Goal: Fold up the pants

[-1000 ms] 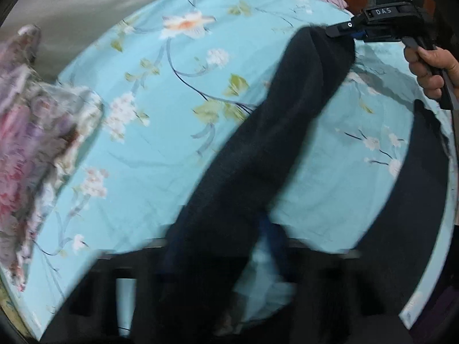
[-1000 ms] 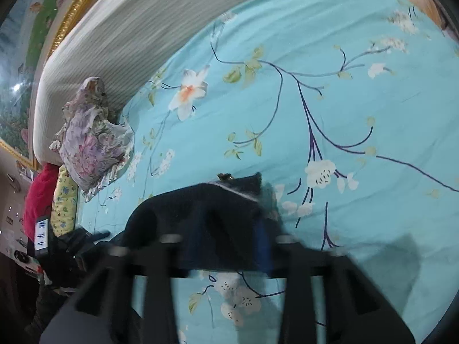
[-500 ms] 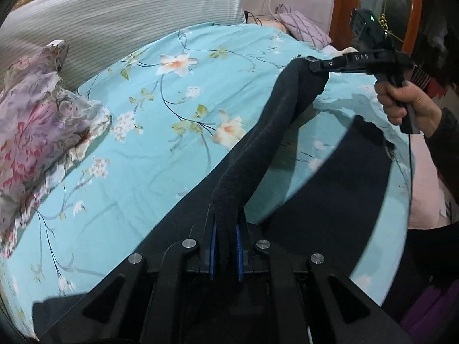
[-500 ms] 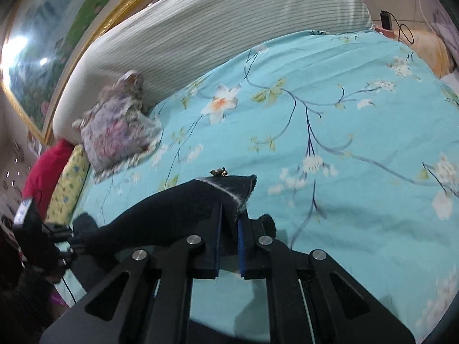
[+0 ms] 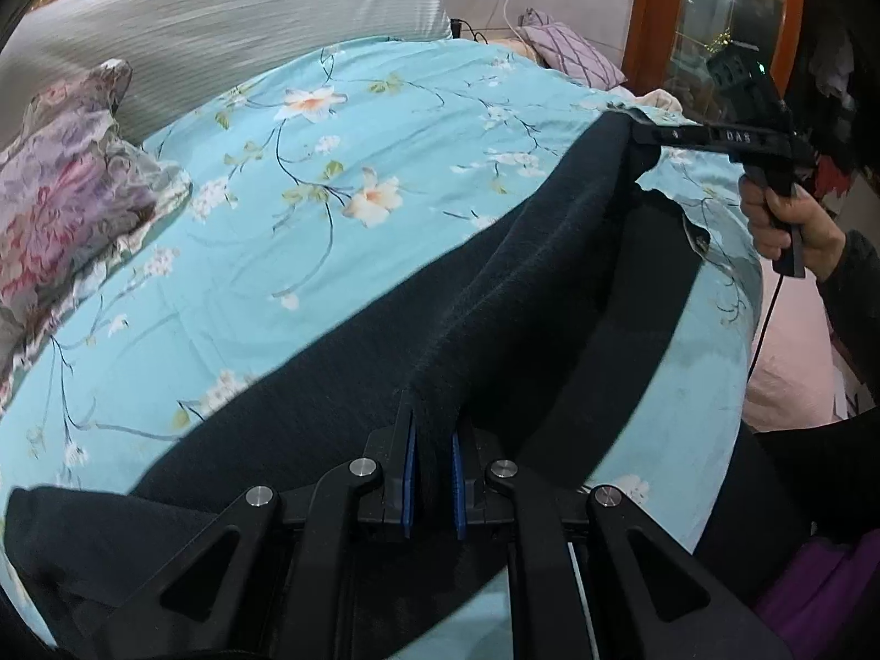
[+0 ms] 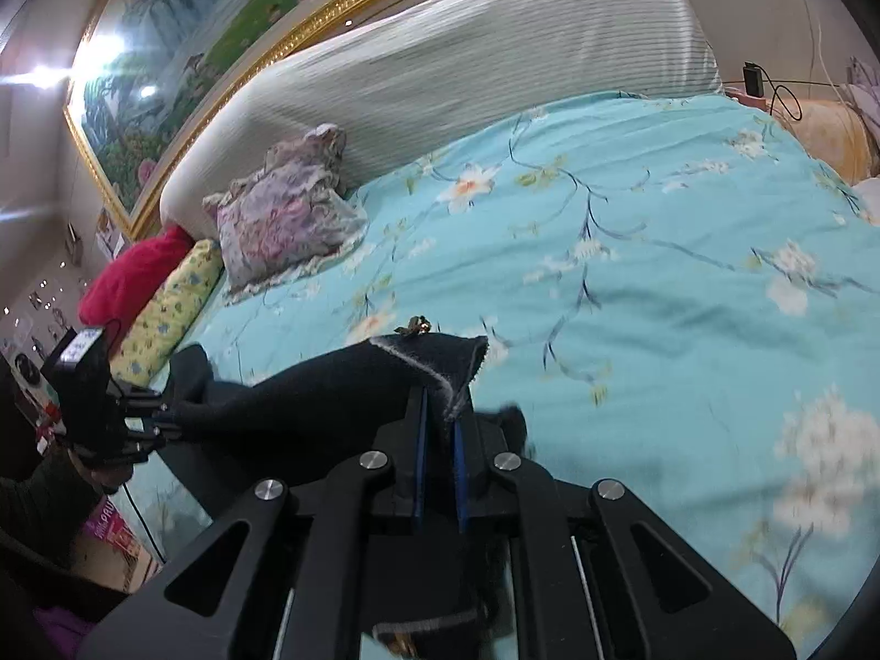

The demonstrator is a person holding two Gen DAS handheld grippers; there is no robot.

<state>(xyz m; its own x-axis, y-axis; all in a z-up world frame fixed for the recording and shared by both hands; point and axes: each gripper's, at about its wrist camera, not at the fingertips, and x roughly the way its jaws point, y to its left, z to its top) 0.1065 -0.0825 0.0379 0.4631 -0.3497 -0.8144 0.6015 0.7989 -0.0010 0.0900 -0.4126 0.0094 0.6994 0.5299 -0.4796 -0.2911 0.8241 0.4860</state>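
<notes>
From the left wrist view, the dark navy knit pants [image 5: 550, 275] are seen pinched between the blue pads of the left gripper [image 5: 434, 473] and stretched taut up and to the right to the right gripper [image 5: 638, 135], their long axis held above the turquoise floral bedsheet [image 5: 275, 253], with more dark cloth lying beneath. From the right wrist view, the right gripper [image 6: 438, 473] is shown clamped on a seamed corner bearing a small brass fastening [image 6: 418, 324], a detail hidden in the other view, while the left gripper [image 6: 159, 418] is seen gripping the far end at lower left.

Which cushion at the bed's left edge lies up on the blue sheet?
The purple floral frilled cushion; the red cushion and yellow patterned bolster sit beside the sheet.
</notes>
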